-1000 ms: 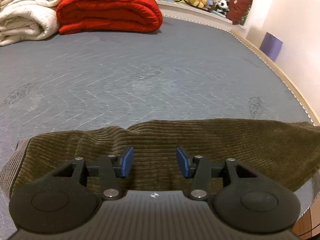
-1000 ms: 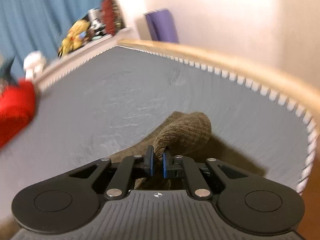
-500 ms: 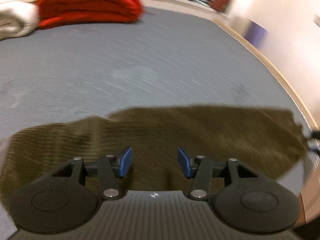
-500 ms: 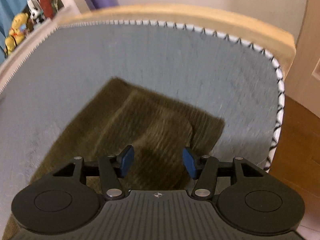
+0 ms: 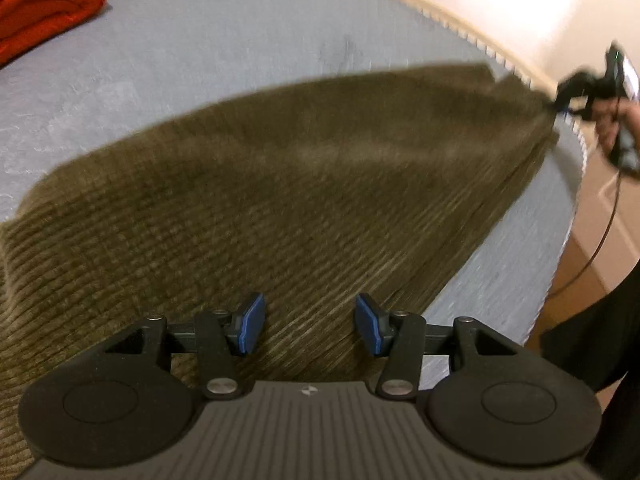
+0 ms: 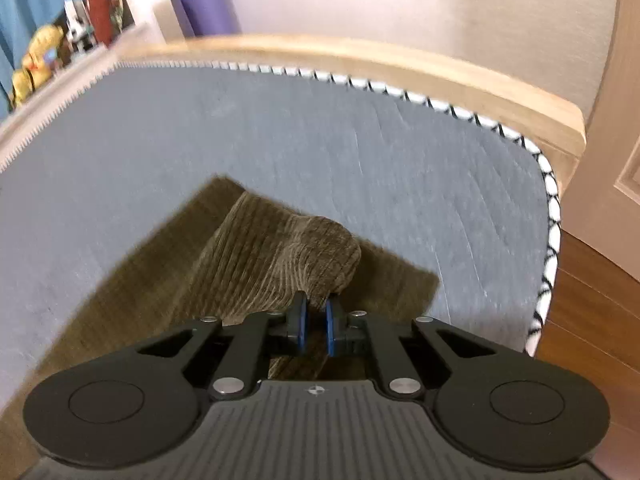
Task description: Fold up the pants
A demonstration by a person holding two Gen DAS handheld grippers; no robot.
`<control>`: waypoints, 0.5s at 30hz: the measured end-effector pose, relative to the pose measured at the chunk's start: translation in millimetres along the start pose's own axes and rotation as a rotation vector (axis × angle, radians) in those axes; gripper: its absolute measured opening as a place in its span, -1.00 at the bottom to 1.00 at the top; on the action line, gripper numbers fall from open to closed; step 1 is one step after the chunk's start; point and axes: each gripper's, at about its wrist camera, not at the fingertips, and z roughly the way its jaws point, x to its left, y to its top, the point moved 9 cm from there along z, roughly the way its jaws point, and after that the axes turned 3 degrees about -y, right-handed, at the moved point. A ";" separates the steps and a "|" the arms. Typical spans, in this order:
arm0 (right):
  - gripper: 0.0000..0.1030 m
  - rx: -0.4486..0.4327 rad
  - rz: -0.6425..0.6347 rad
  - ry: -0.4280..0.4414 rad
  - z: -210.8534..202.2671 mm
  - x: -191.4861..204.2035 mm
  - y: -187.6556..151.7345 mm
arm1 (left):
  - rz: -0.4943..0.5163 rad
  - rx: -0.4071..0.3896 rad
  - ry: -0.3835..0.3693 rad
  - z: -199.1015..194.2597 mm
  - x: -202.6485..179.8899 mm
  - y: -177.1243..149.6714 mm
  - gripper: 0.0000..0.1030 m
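The right hand-held gripper (image 6: 315,326) is clamped on a raised, bunched corner of the olive corduroy pants (image 6: 276,256), its 2 blue pads (image 6: 301,328) pinching the cloth. The left hand-held gripper (image 5: 310,324) hangs wide open above the pants (image 5: 280,200), holding nothing. The pants lie spread on the grey bed (image 5: 200,40), near its wooden edge (image 6: 360,54). A red blanket (image 5: 44,4) sits on the bed well apart from the pants.

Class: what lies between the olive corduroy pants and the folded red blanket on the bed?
Only bare grey mattress cover separates the olive corduroy pants from the folded red blanket, as the left wrist view shows.
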 end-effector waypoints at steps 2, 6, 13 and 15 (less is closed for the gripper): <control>-0.82 0.003 0.008 0.001 2.5 -2.7 2.9 | 0.050 0.045 -0.012 12.9 -0.6 -11.5 0.12; -0.82 0.021 -0.024 0.002 15.3 -2.8 1.4 | 0.102 0.032 0.002 12.5 -1.2 -12.2 -0.21; -0.82 0.000 0.013 0.035 -6.1 -3.2 5.4 | 0.078 -0.061 -0.073 -49.5 -5.5 4.9 -0.96; -0.82 -0.015 0.025 0.033 -16.3 -5.0 7.9 | 0.091 -0.065 -0.106 -63.7 -9.7 -2.5 -0.96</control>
